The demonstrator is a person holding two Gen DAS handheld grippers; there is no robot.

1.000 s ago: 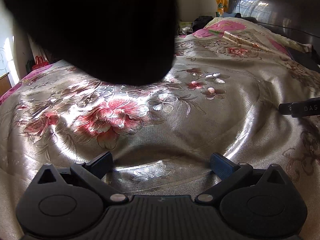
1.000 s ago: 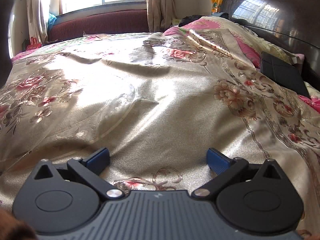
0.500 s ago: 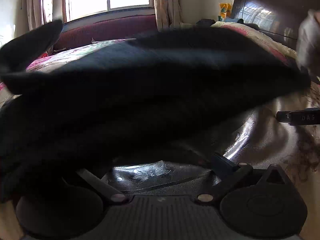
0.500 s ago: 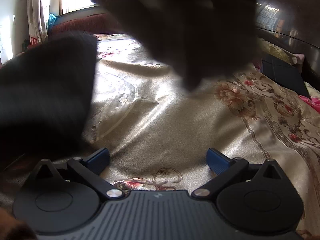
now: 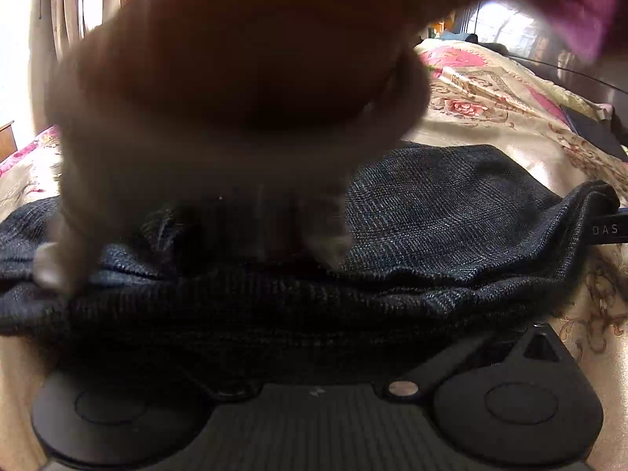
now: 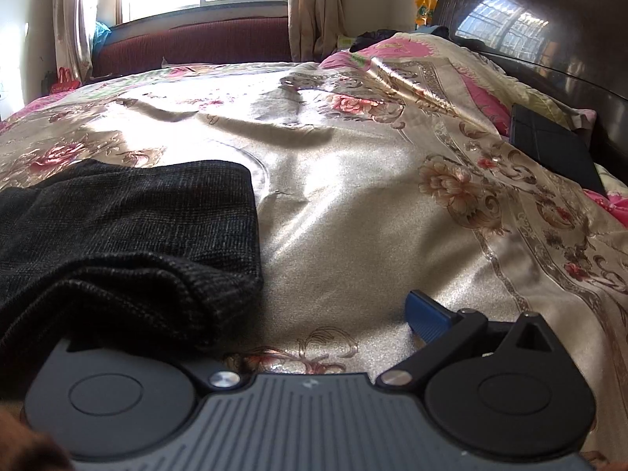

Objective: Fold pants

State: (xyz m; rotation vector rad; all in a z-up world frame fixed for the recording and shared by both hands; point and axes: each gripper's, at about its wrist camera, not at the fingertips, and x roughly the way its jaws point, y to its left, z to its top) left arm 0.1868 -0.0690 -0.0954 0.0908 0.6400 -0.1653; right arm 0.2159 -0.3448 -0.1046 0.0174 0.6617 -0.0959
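We are seeing the dark pants [image 5: 451, 227] lying across the lower half of the left view on the floral bedspread [image 6: 353, 204], covering the left gripper [image 5: 314, 353], whose jaws we cannot tell. A blurred hand [image 5: 235, 98] is pressing them. The right gripper [image 6: 314, 314] is sitting spread apart, the pants' edge at lower left.

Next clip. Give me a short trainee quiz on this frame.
1. True or false: the pants hang from the headboard.
2. In the right wrist view, the pants cover which finger of the right hand-held gripper? A) left B) right C) neither
3. In the left wrist view, what presses on the pants from above?

Key: 1 false, they lie on the bedspread. 2 A. 3 a blurred hand.
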